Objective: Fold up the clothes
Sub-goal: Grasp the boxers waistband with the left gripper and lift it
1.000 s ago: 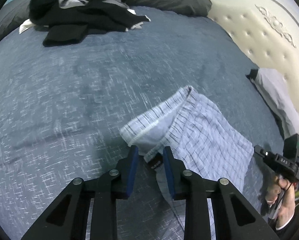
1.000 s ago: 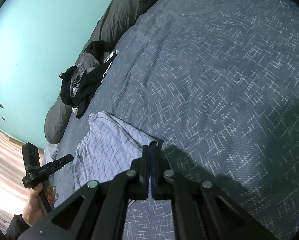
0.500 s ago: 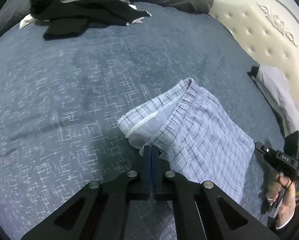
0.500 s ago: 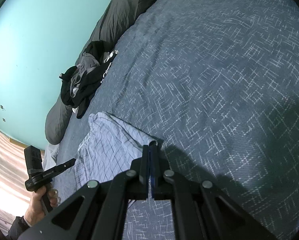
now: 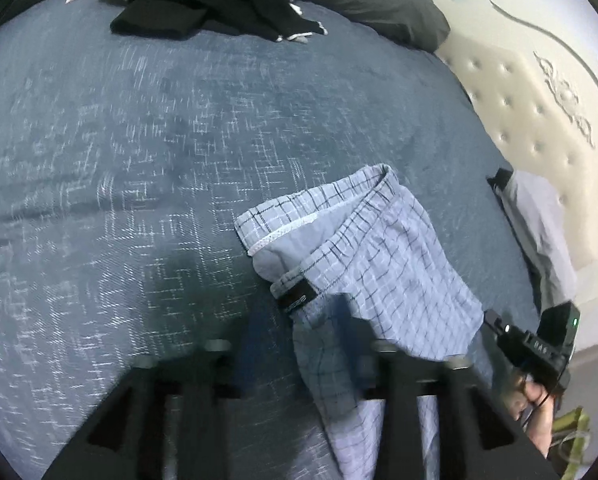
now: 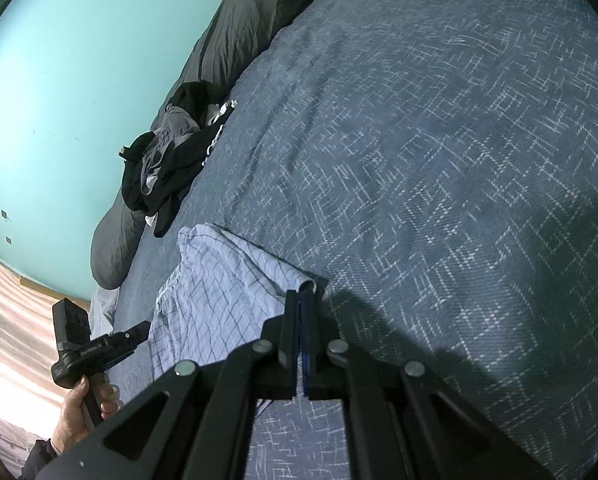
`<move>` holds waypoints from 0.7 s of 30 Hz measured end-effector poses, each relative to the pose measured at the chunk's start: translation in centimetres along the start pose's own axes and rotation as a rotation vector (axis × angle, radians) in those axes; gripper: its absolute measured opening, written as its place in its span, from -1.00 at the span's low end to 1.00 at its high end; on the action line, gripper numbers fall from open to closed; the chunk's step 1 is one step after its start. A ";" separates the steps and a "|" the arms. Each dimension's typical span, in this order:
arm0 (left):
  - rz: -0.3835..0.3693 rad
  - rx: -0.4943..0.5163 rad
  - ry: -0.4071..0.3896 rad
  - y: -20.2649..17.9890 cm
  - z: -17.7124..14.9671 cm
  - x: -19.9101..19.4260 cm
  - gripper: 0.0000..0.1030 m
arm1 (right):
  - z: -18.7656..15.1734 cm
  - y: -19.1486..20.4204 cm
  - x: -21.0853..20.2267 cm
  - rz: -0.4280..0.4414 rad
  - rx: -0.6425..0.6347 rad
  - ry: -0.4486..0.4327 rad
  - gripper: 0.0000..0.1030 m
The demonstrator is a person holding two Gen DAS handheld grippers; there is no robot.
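Note:
Pale blue plaid shorts (image 5: 379, 256) lie rumpled on the dark blue bedspread (image 5: 139, 160), waistband toward the bed's middle, with a black label (image 5: 297, 300) at the near edge. My left gripper (image 5: 295, 344) is open and blurred. Its fingers stand wide apart, just short of the label, with nothing between them. My right gripper (image 6: 299, 300) is shut on a corner of the shorts (image 6: 227, 280) at their far side. A hand (image 6: 79, 400) holds the left gripper's handle at the bed's edge.
A heap of dark clothes (image 5: 203, 4) lies at the far side against grey pillows (image 5: 371, 12). A cream tufted headboard (image 5: 539, 112) runs along the right, with a pale folded item (image 5: 539, 232) beside it. A teal wall (image 6: 79, 80) stands behind the bed.
My left gripper was open, shut at the shorts' waistband edge half a second ago, and now stands wide open again, drawn slightly back. The right gripper has kept its hold and barely moved.

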State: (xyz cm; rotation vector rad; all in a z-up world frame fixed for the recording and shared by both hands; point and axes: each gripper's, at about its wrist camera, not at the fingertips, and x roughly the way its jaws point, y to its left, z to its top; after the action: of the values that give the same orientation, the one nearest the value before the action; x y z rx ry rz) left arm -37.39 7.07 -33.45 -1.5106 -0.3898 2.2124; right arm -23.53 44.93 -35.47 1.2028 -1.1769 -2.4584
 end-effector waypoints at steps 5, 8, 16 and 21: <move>-0.005 -0.006 0.001 0.0 -0.1 0.9 -0.09 | 0.0 0.0 0.1 0.002 -0.001 0.000 -0.99; -0.004 -0.010 0.001 0.1 -0.2 1.2 -0.40 | 0.0 -0.1 0.0 0.004 0.001 0.000 -0.99; -0.036 -0.060 -0.020 0.9 -0.1 0.5 -0.61 | 0.2 0.0 0.2 0.006 -0.001 0.002 -0.99; -0.059 -0.115 -0.039 1.7 0.2 0.0 -0.63 | 0.3 0.0 0.3 0.007 -0.003 0.003 -0.99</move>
State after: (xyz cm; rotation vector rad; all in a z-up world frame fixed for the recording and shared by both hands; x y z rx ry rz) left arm -37.87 5.57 -34.13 -1.4963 -0.5750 2.2097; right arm -23.98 45.02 -35.55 1.1988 -1.1739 -2.4522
